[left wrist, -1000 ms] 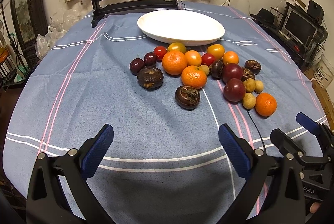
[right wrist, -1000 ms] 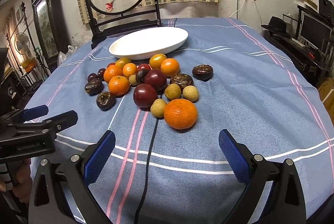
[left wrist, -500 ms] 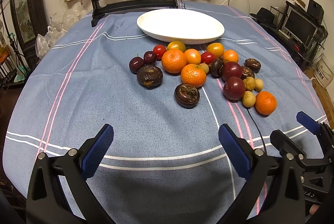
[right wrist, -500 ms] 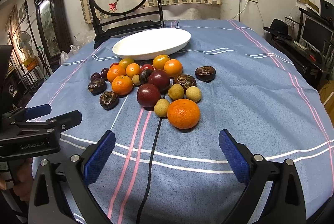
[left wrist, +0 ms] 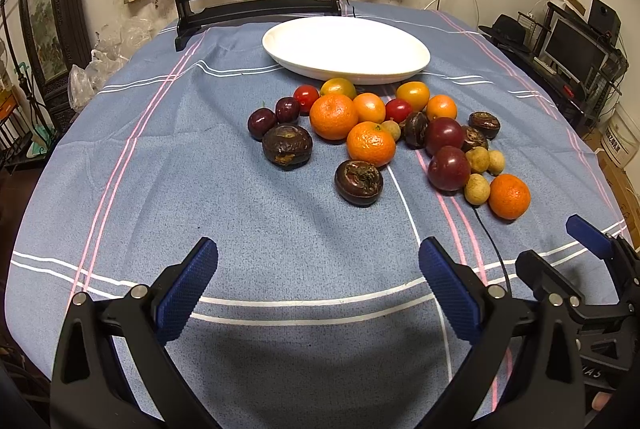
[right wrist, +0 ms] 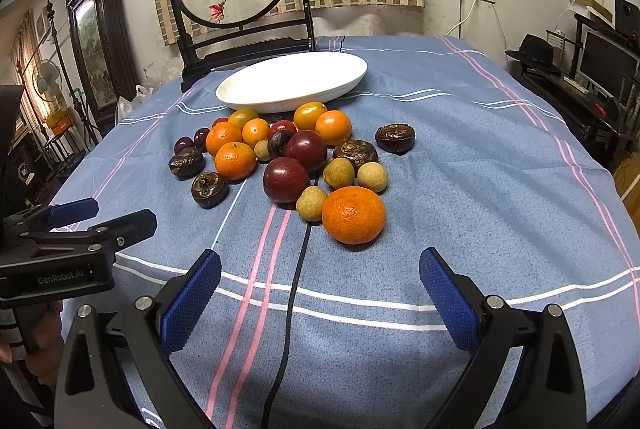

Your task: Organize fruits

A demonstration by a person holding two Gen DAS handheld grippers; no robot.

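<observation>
Fruits point(right wrist: 296, 161) lie in a loose heap in the middle of both views, on the blue striped cloth of the worktop point(left wrist: 160, 189), and none of them is in the white plate point(left wrist: 346, 47) that sits just above the heap, toward the top centre of the frame. So the sorting looks to be at its very start: this is the approach to a first pick.

The left gripper point(left wrist: 318, 289) fills the bottom of its own view with its blue pads spread wide and nothing between them; the right gripper point(right wrist: 320, 293) is the same, spread and empty, low in its frame. Both are well short of the heap.

In the right wrist view the large orange point(right wrist: 354, 215) sits at the lower edge of the heap, just above the spread pads and nearest to them, touching a small tan fruit point(right wrist: 312, 203) on its left. A black cable point(right wrist: 296, 269) runs down the cloth from under the heap.

The next move probably calls for the right gripper to go forward, straddle the orange without nudging its neighbours, press its pads onto it, then carry it to the plate.
</observation>
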